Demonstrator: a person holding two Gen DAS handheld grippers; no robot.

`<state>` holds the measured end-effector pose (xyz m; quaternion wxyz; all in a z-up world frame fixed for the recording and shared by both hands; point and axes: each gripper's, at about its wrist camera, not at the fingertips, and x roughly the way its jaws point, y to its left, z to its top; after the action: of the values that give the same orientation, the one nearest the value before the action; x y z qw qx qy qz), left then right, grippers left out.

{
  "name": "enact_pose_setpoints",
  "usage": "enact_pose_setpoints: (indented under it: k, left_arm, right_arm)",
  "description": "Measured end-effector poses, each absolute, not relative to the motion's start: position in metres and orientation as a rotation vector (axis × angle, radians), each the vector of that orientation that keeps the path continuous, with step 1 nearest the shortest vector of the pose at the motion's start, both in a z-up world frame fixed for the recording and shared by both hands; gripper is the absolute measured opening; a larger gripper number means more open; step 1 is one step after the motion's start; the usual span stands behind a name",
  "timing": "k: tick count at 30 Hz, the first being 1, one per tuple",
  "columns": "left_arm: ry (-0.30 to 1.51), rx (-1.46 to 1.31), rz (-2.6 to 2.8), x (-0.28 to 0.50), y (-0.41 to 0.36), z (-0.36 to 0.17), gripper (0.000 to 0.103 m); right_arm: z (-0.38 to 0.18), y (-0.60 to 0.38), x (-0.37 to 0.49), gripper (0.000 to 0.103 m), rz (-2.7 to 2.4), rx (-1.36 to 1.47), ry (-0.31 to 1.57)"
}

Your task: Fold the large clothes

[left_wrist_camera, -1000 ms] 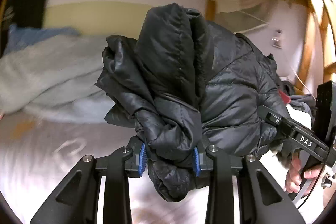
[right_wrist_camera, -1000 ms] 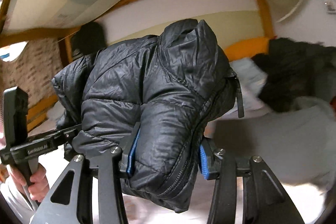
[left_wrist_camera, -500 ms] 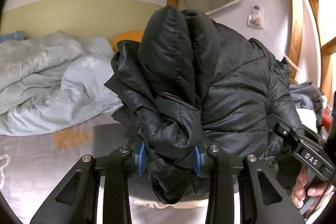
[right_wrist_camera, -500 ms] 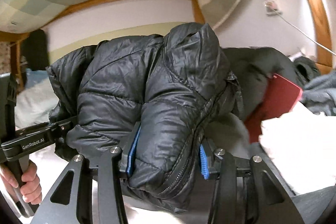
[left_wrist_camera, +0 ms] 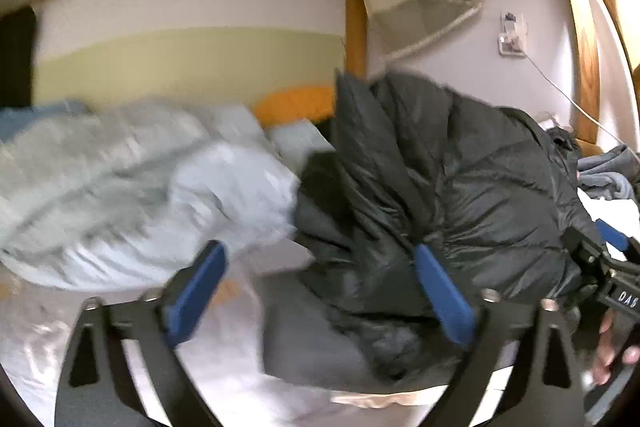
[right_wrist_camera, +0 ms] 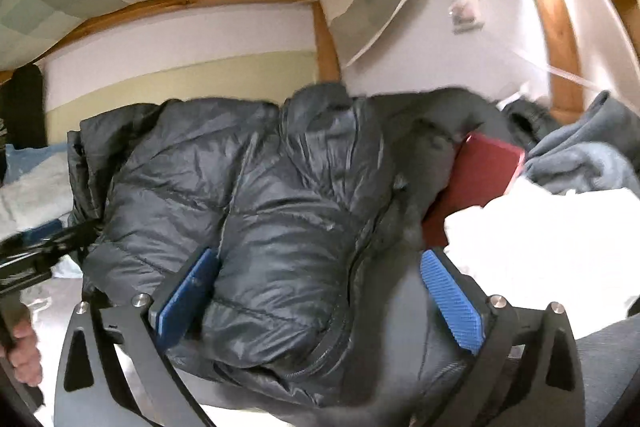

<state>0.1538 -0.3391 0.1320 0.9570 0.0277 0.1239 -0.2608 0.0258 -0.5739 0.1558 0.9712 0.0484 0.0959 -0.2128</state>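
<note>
The bed (left_wrist_camera: 224,355) carries the load: my black puffer jacket (right_wrist_camera: 280,211) lies bundled on the mattress near a rumpled pale duvet (left_wrist_camera: 132,195), set there, I judge, because the fold is done and the stack of clothes is alongside. My left gripper (left_wrist_camera: 320,291) is opening, jacket against one pad only. My right gripper (right_wrist_camera: 320,299) is opening likewise, the bundle lying loose between its spread jaws, a red item (right_wrist_camera: 480,179) beyond.

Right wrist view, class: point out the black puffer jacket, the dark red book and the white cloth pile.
black puffer jacket (right_wrist_camera: 280,211): right wrist view, on its quilted front panel.
dark red book (right_wrist_camera: 480,179): right wrist view, on its cover.
white cloth pile (right_wrist_camera: 540,247): right wrist view, on its top surface.
</note>
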Motion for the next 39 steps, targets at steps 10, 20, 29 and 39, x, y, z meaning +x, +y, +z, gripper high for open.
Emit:
enact_pose_setpoints:
  k: [10, 20, 29, 39]
  left_arm:
    - [0.060, 0.005, -0.445, 0.097, -0.251, 0.156, 0.103]
    - [0.071, 0.027, -0.389, 0.068, -0.188, 0.118, 0.103]
    - [0.145, 0.022, -0.364, 0.056, -0.176, 0.044, 0.103]
    - [0.121, 0.065, -0.330, 0.054, -0.192, 0.007, 0.103]
  right_arm:
    - [0.175, -0.505, -0.017, 0.103, -0.262, 0.082, 0.148]
    - [0.127, -0.410, -0.045, 0.103, -0.222, 0.120, 0.125]
    - [0.045, -0.410, -0.033, 0.103, -0.327, 0.121, 0.183]
    - [0.030, -0.393, -0.010, 0.103, -0.355, 0.025, 0.183]
